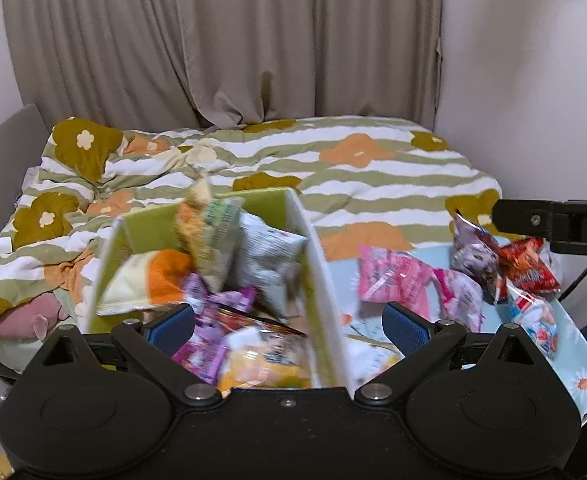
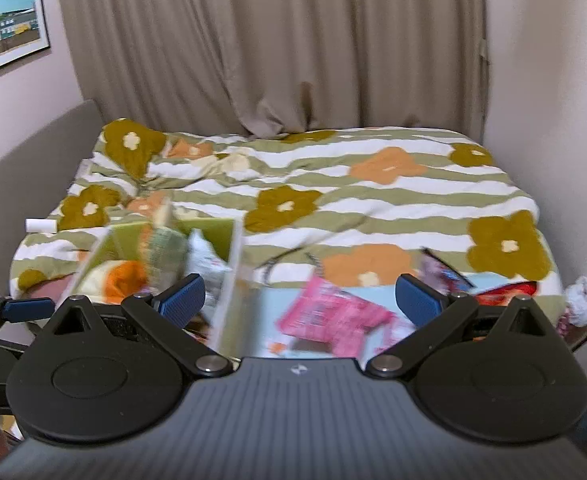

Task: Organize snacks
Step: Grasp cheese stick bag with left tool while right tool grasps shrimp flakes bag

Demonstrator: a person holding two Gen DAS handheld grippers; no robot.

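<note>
A green-lined box (image 1: pixel 311 248) with white walls holds several snack packets, among them a white and orange bag (image 1: pixel 145 284) and a silver bag (image 1: pixel 267 256). My left gripper (image 1: pixel 289 326) is open above the box's near end. Loose packets lie on the light blue table (image 1: pixel 581 364) to the right: a pink one (image 1: pixel 393 280), a purple one (image 1: pixel 475 258) and a red one (image 1: pixel 527 266). My right gripper (image 2: pixel 299 296) is open and empty above the pink packet (image 2: pixel 333 316), with the box (image 2: pixel 229 272) at its left. The right gripper also shows in the left wrist view (image 1: pixel 553 228).
A bed with a striped flower duvet (image 1: pixel 333 168) lies behind the table, beige curtains (image 1: pixel 221 40) beyond it. A pink plush toy (image 1: pixel 25 320) lies at the bed's left edge. A framed picture (image 2: pixel 5 20) hangs at left. A wall (image 1: pixel 533 80) stands at right.
</note>
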